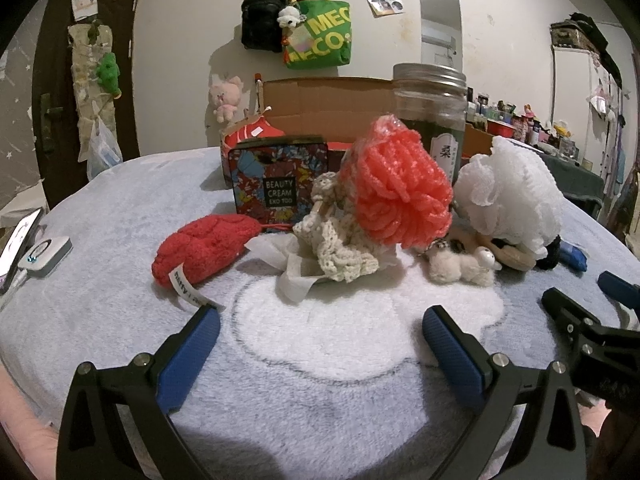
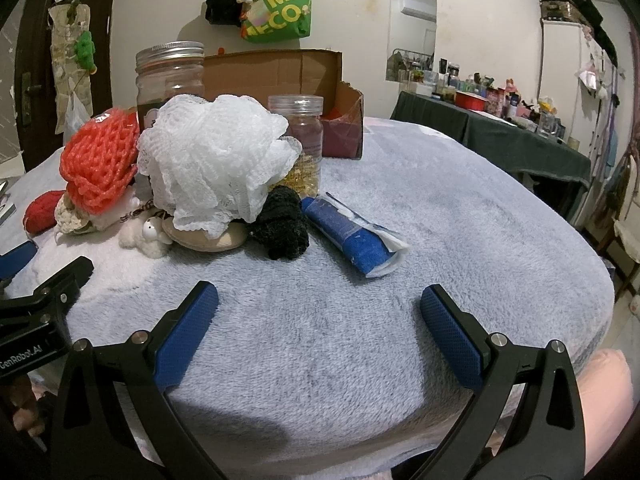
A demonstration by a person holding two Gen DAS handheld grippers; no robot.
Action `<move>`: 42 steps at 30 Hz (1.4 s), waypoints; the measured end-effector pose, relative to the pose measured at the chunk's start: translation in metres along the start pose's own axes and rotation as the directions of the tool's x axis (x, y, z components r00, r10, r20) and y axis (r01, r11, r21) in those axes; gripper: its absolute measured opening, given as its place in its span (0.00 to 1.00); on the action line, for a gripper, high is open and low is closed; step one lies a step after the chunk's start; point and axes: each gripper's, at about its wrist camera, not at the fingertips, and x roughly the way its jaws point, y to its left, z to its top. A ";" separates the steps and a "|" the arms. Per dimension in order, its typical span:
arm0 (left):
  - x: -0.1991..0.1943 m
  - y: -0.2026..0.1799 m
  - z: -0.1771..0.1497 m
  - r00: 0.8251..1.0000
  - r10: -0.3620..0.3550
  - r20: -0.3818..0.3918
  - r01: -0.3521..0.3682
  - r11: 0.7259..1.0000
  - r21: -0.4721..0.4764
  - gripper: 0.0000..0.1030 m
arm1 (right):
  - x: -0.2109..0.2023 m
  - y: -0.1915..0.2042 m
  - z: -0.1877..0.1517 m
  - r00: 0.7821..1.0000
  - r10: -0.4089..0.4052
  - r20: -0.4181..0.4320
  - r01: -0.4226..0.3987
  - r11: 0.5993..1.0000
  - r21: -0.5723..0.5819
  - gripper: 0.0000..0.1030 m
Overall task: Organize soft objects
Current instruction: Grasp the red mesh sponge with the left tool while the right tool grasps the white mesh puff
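Left gripper (image 1: 320, 322): jaws spread wide, nothing between the blue pads, hovering low over the fleece blanket (image 1: 320, 380). Right gripper (image 2: 319, 300): likewise wide open and empty, just beside the left one, over bare blanket.

Landmark: tall glass jar (image 1: 430, 120) with metal screw lid, dark contents, label with a printed character.

Soft objects, all heaped in front of the jar:
- coral mesh bath puff (image 1: 400, 188), directly in front of the jar, propped on a cream crochet piece (image 1: 340, 248) and crumpled tissue.
- white mesh bath puff (image 1: 508, 196), right of the jar, resting on a beige pad (image 2: 208, 236).
- small white plush sheep (image 1: 464, 266), in front of the jar, below the two puffs.
- red knitted item (image 1: 204, 248) with a white tag, well left of the jar.
- black fuzzy item (image 2: 282, 222), right of the white puff and touching it.
- blue rolled packet (image 2: 352, 236) with white paper at its end, just right of the black item.

Containers:
- smaller clear plastic jar (image 2: 298, 140), right of the tall jar, behind the white puff; yellowish pieces in its lower half.
- floral tin (image 1: 278, 178) marked BEAUTY CREAM, left of the tall jar, closed.
- open cardboard box (image 1: 320, 106) behind the jar; red fabric shows at its left end, rest of the interior hidden.

Room: pale wall behind the jar with a green tote (image 1: 320, 34), a black bag and a pink plush hanging; dark door at far left; cluttered table with a dark cloth at far right.
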 end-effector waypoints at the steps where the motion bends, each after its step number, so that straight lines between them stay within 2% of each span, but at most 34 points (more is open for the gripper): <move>1: -0.002 0.000 0.001 1.000 0.000 0.007 0.000 1.000 0.000 1.00 | 0.000 -0.001 0.003 1.000 0.003 -0.002 -0.003 1.000 -0.001 1.00; 8: -0.022 -0.002 0.022 0.997 -0.046 0.066 0.043 0.998 0.037 1.00 | -0.015 -0.006 0.025 0.998 0.041 0.050 -0.041 0.999 0.000 1.00; 14: -0.024 -0.006 0.047 0.990 -0.118 0.073 0.112 0.990 0.088 1.00 | -0.021 -0.008 0.053 0.987 0.126 0.098 -0.123 0.992 -0.034 1.00; 19: -0.015 -0.005 0.066 0.987 -0.151 0.062 0.144 0.984 0.105 1.00 | -0.014 -0.002 0.074 0.975 0.204 0.083 -0.198 0.977 -0.083 1.00; 23: -0.006 -0.004 0.073 0.981 -0.191 0.040 0.185 0.976 0.112 0.99 | -0.001 -0.003 0.088 0.957 0.286 0.047 -0.281 0.955 -0.090 1.00; 32: 0.019 -0.005 0.083 0.970 -0.239 -0.038 0.242 0.964 0.112 0.81 | 0.033 -0.001 0.095 0.896 0.440 -0.065 -0.444 0.892 -0.080 1.00; 36: 0.025 -0.005 0.081 0.965 -0.254 -0.065 0.260 0.960 0.107 0.76 | 0.040 0.003 0.093 0.883 0.461 -0.092 -0.468 0.880 -0.080 0.96; 39: 0.027 -0.007 0.078 0.960 -0.268 -0.079 0.276 0.955 0.112 0.72 | 0.044 0.005 0.093 0.873 0.475 -0.111 -0.484 0.871 -0.080 0.89; 41: 0.028 -0.008 0.075 0.958 -0.275 -0.085 0.283 0.952 0.118 0.68 | 0.047 0.007 0.091 0.865 0.484 -0.128 -0.496 0.865 -0.078 0.88; 42: 0.028 -0.008 0.074 0.955 -0.283 -0.092 0.293 0.949 0.118 0.62 | 0.048 0.008 0.091 0.864 0.486 -0.133 -0.498 0.864 -0.077 0.83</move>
